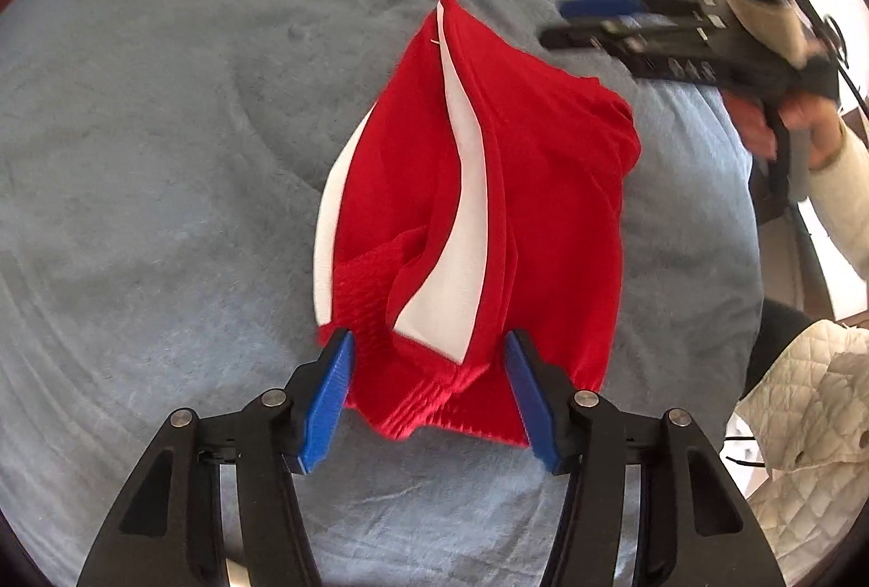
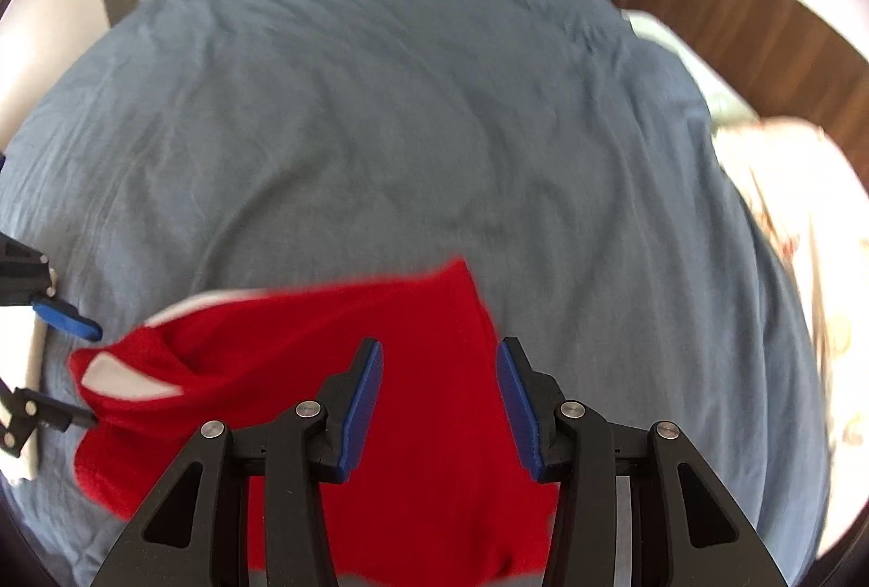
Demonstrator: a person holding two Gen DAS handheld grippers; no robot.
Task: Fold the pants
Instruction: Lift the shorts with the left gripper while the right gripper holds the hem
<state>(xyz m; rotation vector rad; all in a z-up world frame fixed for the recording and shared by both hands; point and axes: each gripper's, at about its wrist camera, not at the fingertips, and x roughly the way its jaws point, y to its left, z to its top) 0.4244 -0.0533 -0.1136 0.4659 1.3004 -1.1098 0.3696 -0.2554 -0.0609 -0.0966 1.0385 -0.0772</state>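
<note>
Red pants (image 1: pixel 489 218) with white panels lie bunched on a blue-grey bed (image 1: pixel 163 152). Nearest, the left gripper (image 1: pixel 429 391) hovers with jaws spread wide at the ribbed waistband, gripping nothing. Beyond the far right edge of the pants, the right gripper (image 2: pixel 440 397) hangs above them, jaws likewise released.

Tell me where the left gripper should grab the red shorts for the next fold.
Probably the ribbed waistband, the bunched edge nearest the open left gripper. Come in low from the near side, along the blanket, with the fingers straddling that edge. It is thick and stands up in folds, so it should pinch easily; the rest of the shorts lies flatter.
</note>
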